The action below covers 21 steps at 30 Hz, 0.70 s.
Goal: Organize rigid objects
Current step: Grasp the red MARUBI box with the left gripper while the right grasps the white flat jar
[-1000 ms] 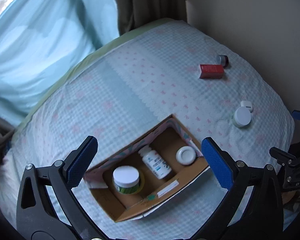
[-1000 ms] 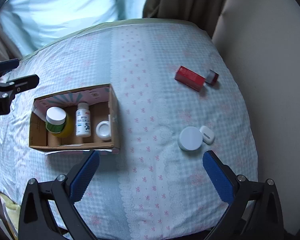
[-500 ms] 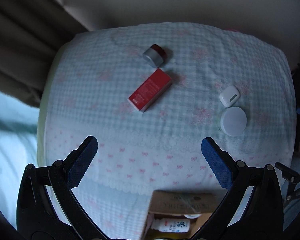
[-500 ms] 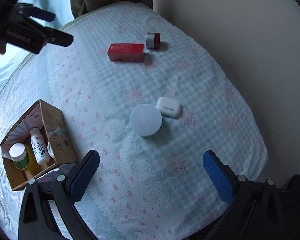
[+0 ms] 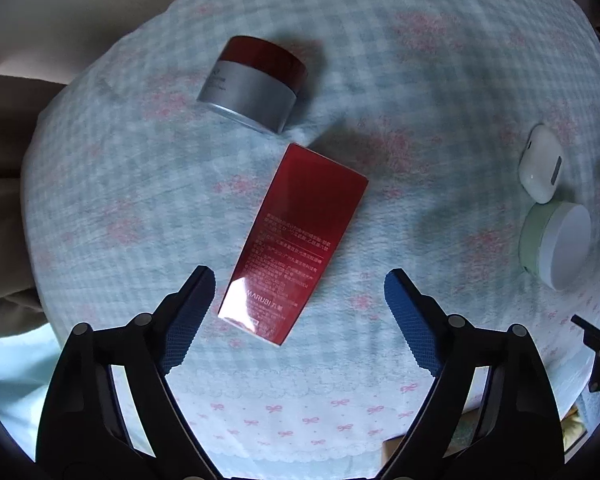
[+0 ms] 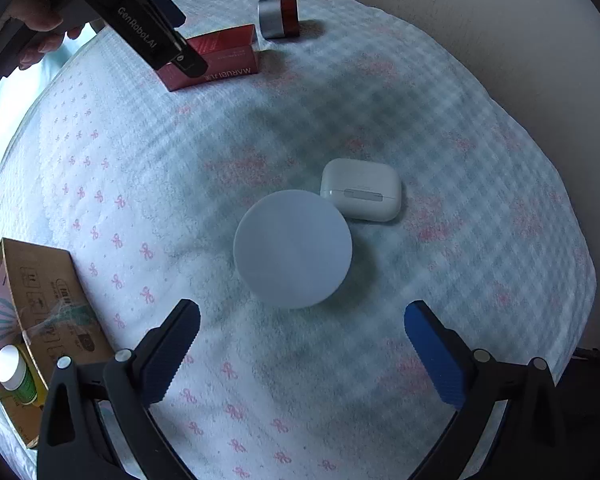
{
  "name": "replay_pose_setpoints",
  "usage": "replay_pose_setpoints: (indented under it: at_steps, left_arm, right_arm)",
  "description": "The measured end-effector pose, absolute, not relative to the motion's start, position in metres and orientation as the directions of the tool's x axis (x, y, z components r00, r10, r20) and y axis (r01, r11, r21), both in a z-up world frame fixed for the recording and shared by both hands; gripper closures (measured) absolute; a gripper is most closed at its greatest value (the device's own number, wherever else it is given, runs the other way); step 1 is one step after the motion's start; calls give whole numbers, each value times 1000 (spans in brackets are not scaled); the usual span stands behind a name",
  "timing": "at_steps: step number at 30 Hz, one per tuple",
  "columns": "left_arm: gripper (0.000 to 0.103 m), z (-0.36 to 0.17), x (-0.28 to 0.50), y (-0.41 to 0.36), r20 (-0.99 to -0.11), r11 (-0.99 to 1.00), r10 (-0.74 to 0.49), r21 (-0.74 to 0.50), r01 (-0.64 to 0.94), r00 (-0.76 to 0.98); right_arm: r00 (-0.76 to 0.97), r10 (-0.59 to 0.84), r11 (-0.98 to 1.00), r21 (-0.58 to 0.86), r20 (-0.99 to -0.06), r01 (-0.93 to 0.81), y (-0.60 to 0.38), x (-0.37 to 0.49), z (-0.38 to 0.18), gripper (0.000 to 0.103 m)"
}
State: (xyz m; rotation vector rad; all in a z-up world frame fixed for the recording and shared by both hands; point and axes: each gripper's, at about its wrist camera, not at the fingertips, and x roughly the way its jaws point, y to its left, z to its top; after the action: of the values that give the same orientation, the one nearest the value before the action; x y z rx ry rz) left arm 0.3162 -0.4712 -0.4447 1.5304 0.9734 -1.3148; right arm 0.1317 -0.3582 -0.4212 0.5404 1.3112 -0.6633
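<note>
My left gripper [image 5: 298,294] is open, its tips on either side of the near end of a red carton [image 5: 298,240] lying flat on the checked cloth. A red and silver jar [image 5: 254,84] lies on its side just beyond it. My right gripper [image 6: 300,326] is open just short of a round white-lidded jar [image 6: 293,254]; a white earbud case [image 6: 360,190] touches that jar's far side. In the right wrist view the red carton [image 6: 220,60], the red-silver jar [image 6: 278,16] and the left gripper [image 6: 168,40] sit at the far left.
A cardboard box [image 6: 46,308] stands at the left edge and holds a white-capped green bottle [image 6: 14,372]. The white-lidded jar [image 5: 556,246] and earbud case [image 5: 540,164] show at the left view's right edge. A beige wall runs along the far side.
Both grippers have moved forward and down. The left one has closed in on the red carton. The right one has closed in on the round white-lidded jar. Both stay open.
</note>
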Motion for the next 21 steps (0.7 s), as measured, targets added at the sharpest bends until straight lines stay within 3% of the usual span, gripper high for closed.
replay_pose_setpoints:
  at_steps: [3, 9, 13, 16, 18, 21]
  left_arm:
    - [19, -456, 319, -474, -991, -337, 29, 113, 935, 130]
    - [35, -475, 317, -475, -989, -373, 61, 102, 922, 134]
    - [40, -478, 315, -470, -991, -386, 56, 92, 918, 123]
    - [47, -481, 318, -477, -992, -359, 63, 82, 930, 112]
    - [53, -480, 319, -483, -991, -339, 68, 84, 937, 114]
    - [55, -478, 319, -483, -991, -345, 75, 81, 935, 114]
  right_arm:
    - [125, -122, 699, 4, -985, 715, -365, 138, -433, 4]
    - [114, -113, 716, -1, -987, 698, -367, 153, -452, 17]
    - [100, -130, 728, -26, -987, 685, -366, 161, -459, 22]
    - [80, -144, 737, -53, -986, 674, -364, 167, -464, 35]
    - [76, -146, 739, -58, -986, 672, -367, 168, -468, 36]
    - [77, -152, 748, -63, -985, 661, -365, 174, -474, 36]
